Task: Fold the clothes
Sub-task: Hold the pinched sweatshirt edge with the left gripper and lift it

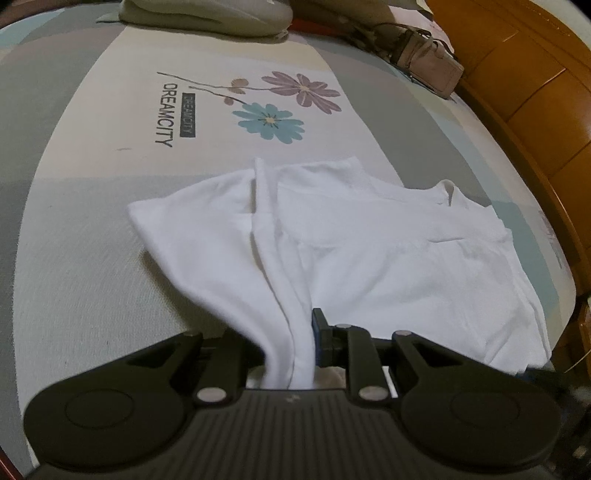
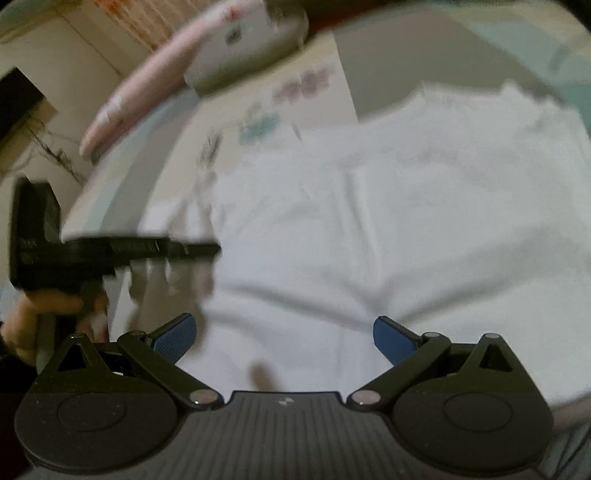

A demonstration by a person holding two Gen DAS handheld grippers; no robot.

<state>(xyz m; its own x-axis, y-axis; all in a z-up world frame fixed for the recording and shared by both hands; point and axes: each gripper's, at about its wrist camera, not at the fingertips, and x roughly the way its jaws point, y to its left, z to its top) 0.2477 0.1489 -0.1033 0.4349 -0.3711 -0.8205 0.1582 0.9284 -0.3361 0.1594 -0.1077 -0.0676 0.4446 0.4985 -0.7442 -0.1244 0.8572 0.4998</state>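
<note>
A white T-shirt (image 1: 388, 243) lies partly folded on the bed, its collar toward the right. My left gripper (image 1: 291, 343) is shut on a bunched fold of the shirt, which rises from the bed into the jaws. In the blurred right wrist view the same white T-shirt (image 2: 369, 229) fills the middle. My right gripper (image 2: 284, 339) hovers over it, open, with blue pads (image 2: 391, 338) wide apart and nothing between them. The left gripper (image 2: 122, 251) shows at the left of that view, held by a hand (image 2: 40, 314).
The bed sheet (image 1: 110, 229) bears printed flowers and the word DREAMCITY. A grey pillow (image 1: 207, 14) lies at the far end, a beige bag (image 1: 424, 59) at the far right. A wooden headboard (image 1: 535, 92) bounds the right side.
</note>
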